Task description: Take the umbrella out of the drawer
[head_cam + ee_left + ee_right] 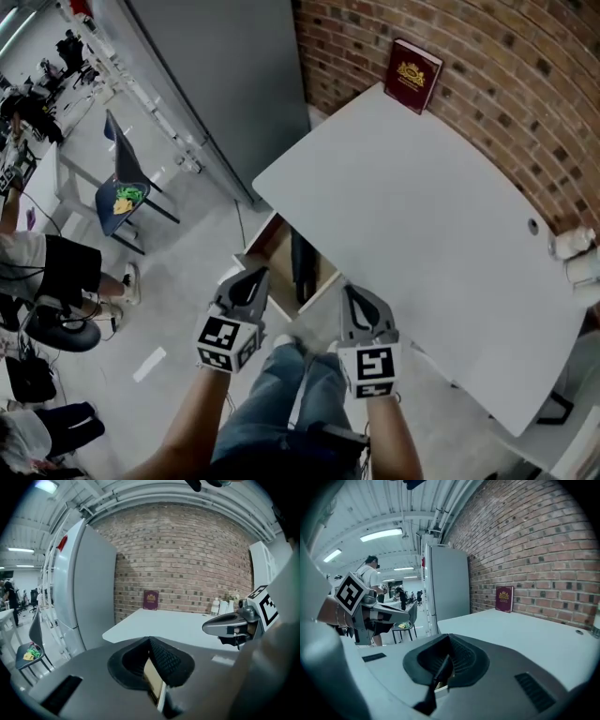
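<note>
Under the near edge of the white table (422, 216) a wooden drawer (275, 251) stands pulled out. A dark folded umbrella (302, 264) lies in it, lengthwise. My left gripper (253, 277) hangs shut and empty just above the drawer's near left corner. My right gripper (350, 294) is shut and empty too, to the right of the drawer at the table's edge. In the left gripper view the closed jaws (150, 641) fill the foreground, with the right gripper (233, 625) beside them. The right gripper view shows its own closed jaws (449, 640) and the left gripper (370, 613).
A burgundy book (413, 75) leans on the brick wall at the table's far side. White bottles (576, 255) stand at the table's right end. A tall grey cabinet (225, 75) rises left of the table. A chair (120, 187) and a seated person (47, 267) are at the left.
</note>
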Motion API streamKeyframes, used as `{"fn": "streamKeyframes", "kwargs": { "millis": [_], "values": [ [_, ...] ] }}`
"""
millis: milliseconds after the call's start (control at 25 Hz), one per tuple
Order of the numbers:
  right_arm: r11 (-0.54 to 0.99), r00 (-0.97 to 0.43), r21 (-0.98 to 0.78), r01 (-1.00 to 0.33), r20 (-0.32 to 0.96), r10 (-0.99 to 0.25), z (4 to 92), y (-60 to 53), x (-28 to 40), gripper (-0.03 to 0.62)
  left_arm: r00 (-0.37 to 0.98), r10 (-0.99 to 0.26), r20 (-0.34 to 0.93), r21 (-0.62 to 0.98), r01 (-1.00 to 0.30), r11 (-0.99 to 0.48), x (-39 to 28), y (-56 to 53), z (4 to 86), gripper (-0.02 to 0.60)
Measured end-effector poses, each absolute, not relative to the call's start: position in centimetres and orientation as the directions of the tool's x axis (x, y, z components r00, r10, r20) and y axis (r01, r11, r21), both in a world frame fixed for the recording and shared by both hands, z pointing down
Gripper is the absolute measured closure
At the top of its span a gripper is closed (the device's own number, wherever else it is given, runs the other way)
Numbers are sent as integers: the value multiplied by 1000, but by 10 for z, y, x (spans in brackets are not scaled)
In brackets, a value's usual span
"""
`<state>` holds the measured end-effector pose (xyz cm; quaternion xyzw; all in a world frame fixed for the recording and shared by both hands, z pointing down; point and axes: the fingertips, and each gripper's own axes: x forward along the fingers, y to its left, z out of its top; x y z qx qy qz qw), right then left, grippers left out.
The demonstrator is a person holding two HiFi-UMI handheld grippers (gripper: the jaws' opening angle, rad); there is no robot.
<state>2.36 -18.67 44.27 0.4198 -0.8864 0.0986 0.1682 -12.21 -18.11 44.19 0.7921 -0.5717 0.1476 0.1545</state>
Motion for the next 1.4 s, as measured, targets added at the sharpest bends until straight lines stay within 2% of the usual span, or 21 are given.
{"fn": "streamKeyframes", "kwargs": {
  "millis": [160,400,600,1000,1400],
  "values": [
    [549,-516,-34,-835,395,-760,459,-188,25,606,385,-811,442,97,-919,-383,-120,-194,465,588],
    [439,-419,-53,-897,423,-804,483,-187,22,606,446,-770,456,142,-891,-432,-128,-209,496,588],
    [381,-366,-58,-923,444,-818,510,-188,16,606,460,-745,483,187,-885,-426,-141,-220,531,588],
    [368,-339,-42,-929,499,-798,577,-186,3,606,499,-715,489,259,-866,-427,-149,-225,597,588],
    [286,-295,-100,-953,527,-797,651,-184,10,605,504,-681,531,342,-863,-372,-146,-241,667,585]
  ]
}}
